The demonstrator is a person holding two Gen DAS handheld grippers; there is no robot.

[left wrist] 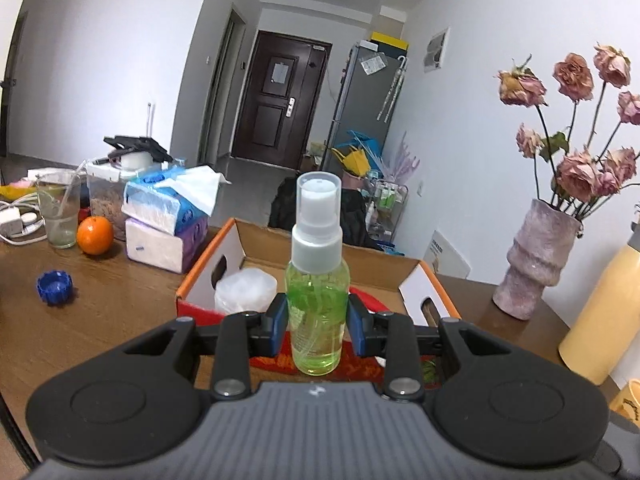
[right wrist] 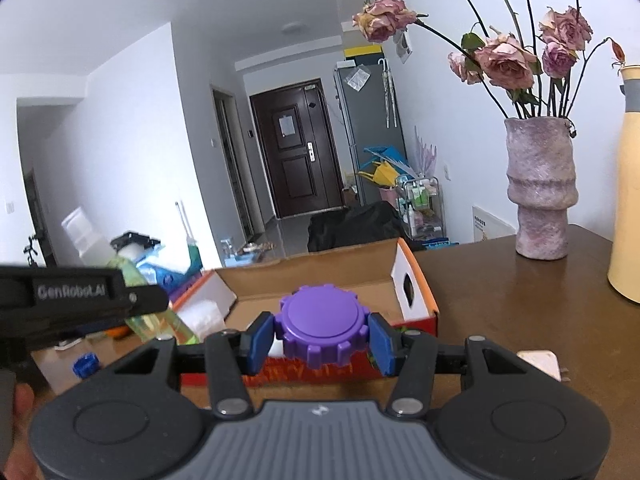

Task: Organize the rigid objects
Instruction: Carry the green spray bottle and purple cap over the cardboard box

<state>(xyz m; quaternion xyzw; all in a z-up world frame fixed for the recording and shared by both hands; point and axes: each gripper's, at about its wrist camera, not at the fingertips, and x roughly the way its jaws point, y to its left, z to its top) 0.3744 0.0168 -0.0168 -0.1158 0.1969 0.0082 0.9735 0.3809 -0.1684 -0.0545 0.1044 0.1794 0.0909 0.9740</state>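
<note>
My left gripper (left wrist: 317, 324) is shut on a clear spray bottle (left wrist: 317, 280) of green liquid with a white cap, held upright just in front of an open cardboard box (left wrist: 224, 252). My right gripper (right wrist: 320, 334) is shut on a purple gear-shaped lid (right wrist: 322, 324), held in front of the same box (right wrist: 416, 280). The box holds a white plastic piece (left wrist: 245, 290). The left gripper and its bottle (right wrist: 132, 280) show blurred at the left of the right wrist view. A blue gear-shaped lid (left wrist: 55, 288) lies on the wooden table, left of the box; it also shows in the right wrist view (right wrist: 85, 365).
An orange (left wrist: 95, 235), a glass (left wrist: 60, 210), tissue packs (left wrist: 164, 216) and a food container (left wrist: 106, 194) crowd the table's left. A pink vase (left wrist: 534, 256) with dried roses and a yellow flask (left wrist: 600, 312) stand at the right. A white charger (right wrist: 540, 362) lies near my right gripper.
</note>
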